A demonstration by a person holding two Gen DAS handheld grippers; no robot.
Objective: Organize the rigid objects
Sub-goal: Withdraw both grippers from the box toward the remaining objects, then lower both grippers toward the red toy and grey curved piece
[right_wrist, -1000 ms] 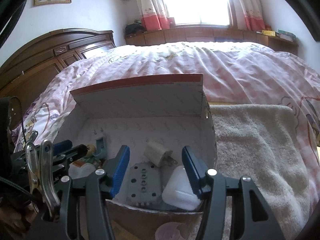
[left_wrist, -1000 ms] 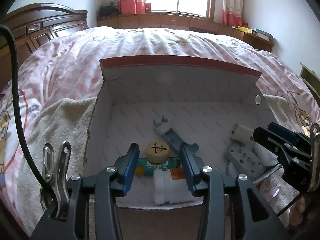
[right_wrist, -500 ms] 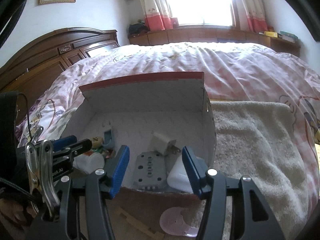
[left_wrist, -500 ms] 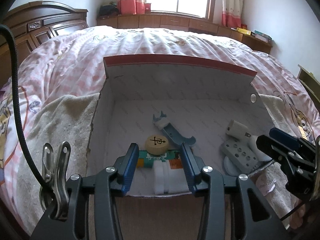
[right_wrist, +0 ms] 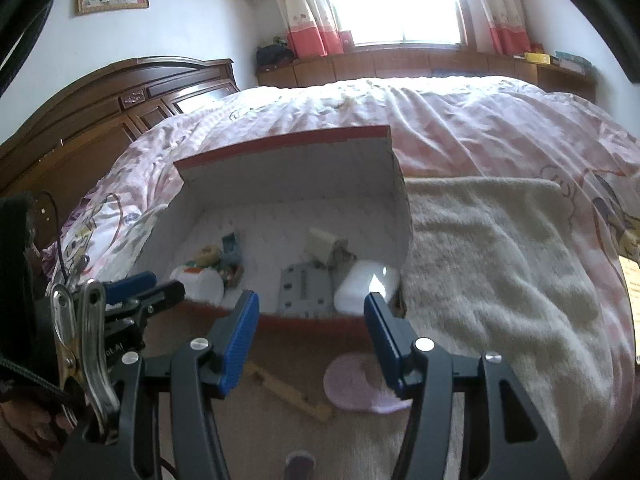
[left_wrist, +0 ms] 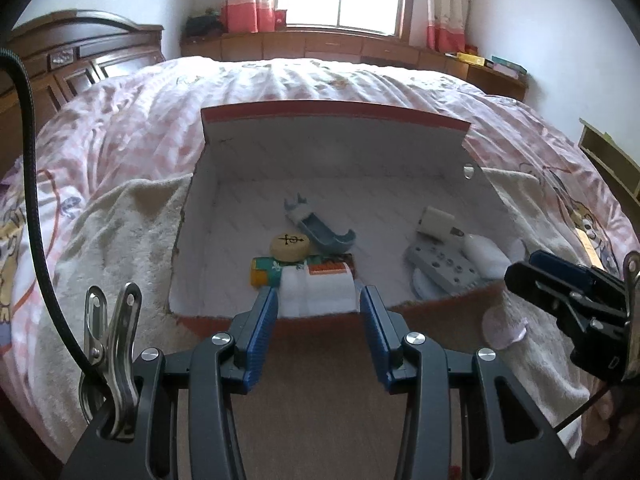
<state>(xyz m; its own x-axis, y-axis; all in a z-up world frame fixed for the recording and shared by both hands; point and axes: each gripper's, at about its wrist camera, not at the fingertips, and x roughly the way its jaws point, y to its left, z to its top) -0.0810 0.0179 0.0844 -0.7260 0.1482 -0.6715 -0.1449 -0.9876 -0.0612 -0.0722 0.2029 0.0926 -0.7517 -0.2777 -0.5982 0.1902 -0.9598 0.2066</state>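
An open box (left_wrist: 336, 148) with white walls and a red rim lies on the bed. It holds a round wooden game piece (left_wrist: 290, 246), a blue-grey plastic part (left_wrist: 320, 228), a white bottle (left_wrist: 320, 288), a white charger (left_wrist: 436, 222), a grey plate with holes (left_wrist: 444, 266) and a white case (left_wrist: 484, 254). My left gripper (left_wrist: 318, 312) stands open and empty just in front of the box's near wall. My right gripper (right_wrist: 311, 316) is also open and empty, in front of the box (right_wrist: 288, 172), with the grey plate (right_wrist: 304, 288) and the white case (right_wrist: 364, 284) beyond it.
A cream towel (right_wrist: 500, 260) lies under and around the box on the pink bedspread. On the towel near my right gripper lie a pink disc (right_wrist: 356, 384) and a wooden stick (right_wrist: 288, 390). A dark wooden headboard (right_wrist: 120, 92) stands at the left.
Both grippers have drawn back from inside the box to just in front of its near wall. The pink disc and the wooden stick have come into view.
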